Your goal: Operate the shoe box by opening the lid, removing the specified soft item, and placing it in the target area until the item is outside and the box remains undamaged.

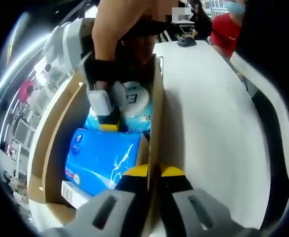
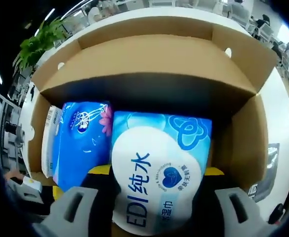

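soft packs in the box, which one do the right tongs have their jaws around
The light blue wipes pack with the big white label, a jaw of the right tongs on each side of it. The darker blue pack lies beside it, ungripped.

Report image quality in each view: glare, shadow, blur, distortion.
Left gripper view: white table glares pale, strong fisheye bending of the box wall, the person's arm slightly blurred. Right gripper view: deep shadow under the box lid, wipes pack print sharp, edges curved.
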`<control>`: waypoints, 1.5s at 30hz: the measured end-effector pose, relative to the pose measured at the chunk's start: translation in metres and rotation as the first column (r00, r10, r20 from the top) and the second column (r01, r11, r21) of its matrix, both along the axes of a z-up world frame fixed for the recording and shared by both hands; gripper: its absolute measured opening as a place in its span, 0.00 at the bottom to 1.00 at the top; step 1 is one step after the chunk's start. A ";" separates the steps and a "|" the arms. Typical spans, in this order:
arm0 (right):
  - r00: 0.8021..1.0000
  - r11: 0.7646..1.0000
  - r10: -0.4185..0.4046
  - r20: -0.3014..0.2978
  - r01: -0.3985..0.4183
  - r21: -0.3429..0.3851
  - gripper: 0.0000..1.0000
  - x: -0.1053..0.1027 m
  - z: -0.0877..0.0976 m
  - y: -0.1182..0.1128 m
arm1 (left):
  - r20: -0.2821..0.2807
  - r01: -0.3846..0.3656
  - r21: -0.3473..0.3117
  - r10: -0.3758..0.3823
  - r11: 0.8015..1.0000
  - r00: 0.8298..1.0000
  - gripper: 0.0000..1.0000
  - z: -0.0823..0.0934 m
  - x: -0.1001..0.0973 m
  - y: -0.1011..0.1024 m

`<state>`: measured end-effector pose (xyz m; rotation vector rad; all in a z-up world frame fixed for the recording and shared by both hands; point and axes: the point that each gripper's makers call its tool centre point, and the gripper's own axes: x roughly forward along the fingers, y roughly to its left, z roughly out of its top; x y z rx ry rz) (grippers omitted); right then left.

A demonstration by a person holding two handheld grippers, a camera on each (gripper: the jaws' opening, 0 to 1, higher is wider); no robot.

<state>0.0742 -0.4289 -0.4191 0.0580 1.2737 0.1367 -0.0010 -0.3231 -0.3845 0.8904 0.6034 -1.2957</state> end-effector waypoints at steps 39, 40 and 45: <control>0.999 0.992 -0.032 -0.034 0.028 -0.120 0.70 -0.010 0.003 -0.002 | -0.014 0.019 0.014 -0.019 1.000 1.000 0.04 -0.004 -0.001 0.000; 0.999 0.993 -0.033 -0.035 0.029 -0.119 0.70 -0.011 0.004 -0.002 | -0.016 0.021 0.010 -0.020 1.000 1.000 0.04 -0.004 0.000 0.000; 0.999 0.993 -0.038 -0.039 0.033 -0.115 0.69 -0.006 -0.001 -0.003 | -0.016 0.014 0.004 -0.014 1.000 1.000 0.04 -0.005 0.000 -0.001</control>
